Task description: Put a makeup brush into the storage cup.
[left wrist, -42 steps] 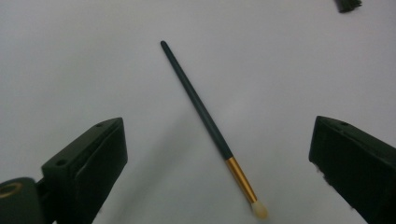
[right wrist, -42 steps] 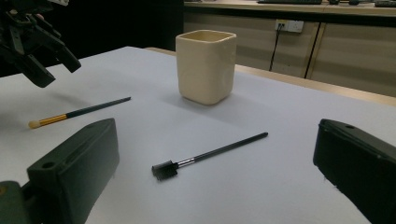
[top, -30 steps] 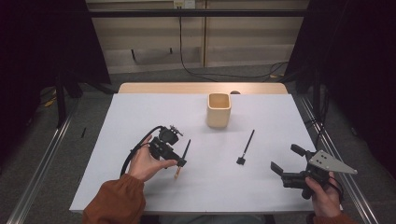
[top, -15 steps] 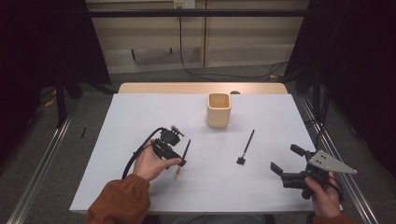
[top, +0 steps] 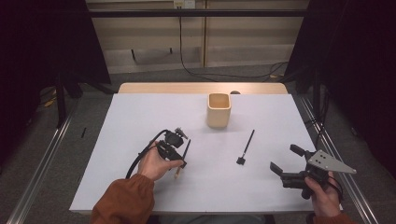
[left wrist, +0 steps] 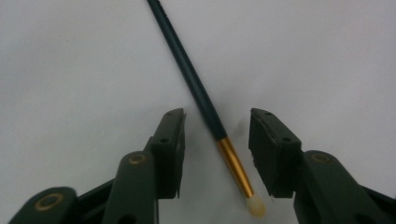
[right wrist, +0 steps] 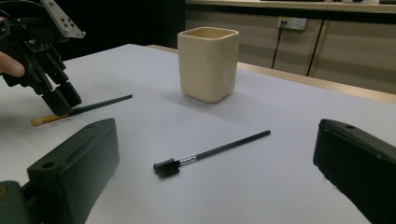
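A thin dark brush with a gold ferrule and pale tip [top: 185, 153] [left wrist: 204, 99] lies on the white table sheet [top: 135, 116]. My left gripper [top: 180, 162] [left wrist: 215, 128] points down over it, open, with one jaw on each side of the handle near the ferrule and neither jaw touching it. The right gripper view shows that left gripper [right wrist: 60, 101] standing over the same brush [right wrist: 88, 108]. My right gripper [top: 286, 159] [right wrist: 215, 140] is open at the right front, holding nothing. A black brush with a small square head [top: 246, 146] [right wrist: 215, 150] lies ahead of it.
A cream square cup [top: 219, 110] [right wrist: 208, 64] stands upright behind the two brushes, near the table's far edge. A black cable [top: 140, 156] loops from the left gripper across the sheet. Metal rails run along both sides of the table.
My left gripper has sunk slightly toward the gold-ferruled brush. The right gripper, the black brush and the cup have stayed put.
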A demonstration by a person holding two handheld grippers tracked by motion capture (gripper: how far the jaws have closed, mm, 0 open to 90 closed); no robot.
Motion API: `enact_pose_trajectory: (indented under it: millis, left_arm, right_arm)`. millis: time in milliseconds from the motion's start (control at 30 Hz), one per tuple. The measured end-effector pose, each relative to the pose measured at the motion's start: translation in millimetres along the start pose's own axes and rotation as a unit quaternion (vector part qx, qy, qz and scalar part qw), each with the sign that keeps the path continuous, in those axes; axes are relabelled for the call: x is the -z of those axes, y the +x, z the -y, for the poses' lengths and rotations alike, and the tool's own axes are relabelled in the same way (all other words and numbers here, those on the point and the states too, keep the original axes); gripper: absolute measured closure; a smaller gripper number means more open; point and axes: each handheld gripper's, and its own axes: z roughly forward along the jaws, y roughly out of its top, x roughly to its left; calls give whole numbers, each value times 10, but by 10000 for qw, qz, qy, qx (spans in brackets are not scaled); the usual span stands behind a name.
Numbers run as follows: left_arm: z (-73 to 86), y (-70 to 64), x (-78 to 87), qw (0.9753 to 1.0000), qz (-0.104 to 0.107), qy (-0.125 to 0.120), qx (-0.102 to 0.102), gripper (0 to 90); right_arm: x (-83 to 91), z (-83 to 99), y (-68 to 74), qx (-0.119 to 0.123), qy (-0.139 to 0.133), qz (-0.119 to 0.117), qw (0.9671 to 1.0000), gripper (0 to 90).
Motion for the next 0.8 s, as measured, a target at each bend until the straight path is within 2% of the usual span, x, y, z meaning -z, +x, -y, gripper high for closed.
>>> enact_pose_trajectory:
  millis: [100,167,267,400,500,667,733,800]
  left_arm:
    - [-10,-26,-32,10000,-44,55,-45,615]
    - [-11,-25,-34,9998,-177,60,-41,660]
    - [-14,-63,-49,9990,-410,95,-145,735]
    - [-21,-87,-63,9986,-494,122,-113,750]
    - [-50,-124,-75,9977,-616,234,-147,767]
    - [-64,-88,-72,9978,-598,260,-90,828]
    - [-76,-52,-69,9982,-503,306,-67,835]
    - [-90,-66,-69,9979,-521,380,-60,835]
  right_arm:
    - [3,1,2,10,-8,-24,10000,0]
    - [2,2,3,13,-3,-31,10000,0]
    - [0,2,7,11,1,-49,10000,0]
    - [-4,2,9,14,5,-53,10000,0]
    - [-3,2,11,25,-2,-59,10000,0]
    - [0,1,10,9,-11,-50,10000,0]
    - [-3,1,12,22,-6,-59,10000,0]
    - [-5,0,13,21,-1,-59,10000,0]
